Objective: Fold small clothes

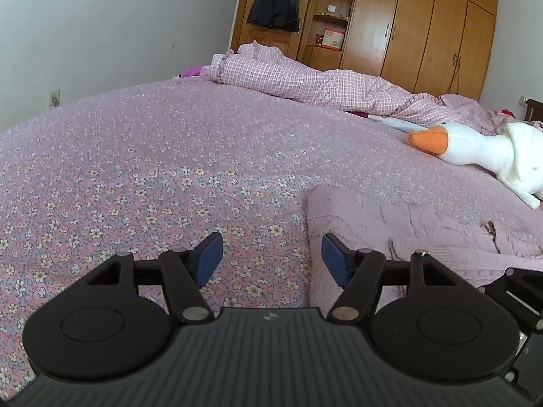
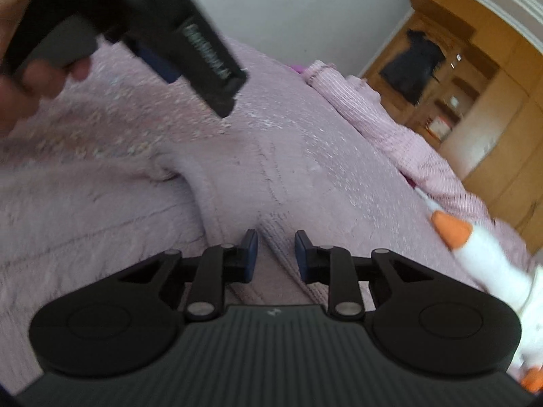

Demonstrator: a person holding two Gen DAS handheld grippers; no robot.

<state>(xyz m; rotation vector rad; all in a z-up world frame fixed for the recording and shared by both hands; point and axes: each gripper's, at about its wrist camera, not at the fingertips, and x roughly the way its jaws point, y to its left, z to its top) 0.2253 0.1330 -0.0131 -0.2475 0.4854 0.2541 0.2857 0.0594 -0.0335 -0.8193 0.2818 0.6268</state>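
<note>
A pale pink knit garment (image 1: 417, 227) lies flat on the bed, right of my left gripper (image 1: 272, 258). That gripper is open, nothing between its blue pads (image 1: 210, 258), and it hovers over the floral sheet just off the garment's left edge. In the right wrist view, which is blurred, the same garment (image 2: 101, 203) fills the left and centre. My right gripper (image 2: 275, 254) is open low over a ribbed part of it, with fabric showing in the gap. The left gripper (image 2: 190, 51) appears at upper left, held by a hand (image 2: 30, 81).
The bed carries a pink floral sheet (image 1: 152, 156). A white goose plush with an orange beak (image 1: 475, 149) lies at the right, close to the garment. A checked pink duvet (image 1: 305, 78) is bunched along the far side. Wooden wardrobes (image 1: 424, 27) stand behind.
</note>
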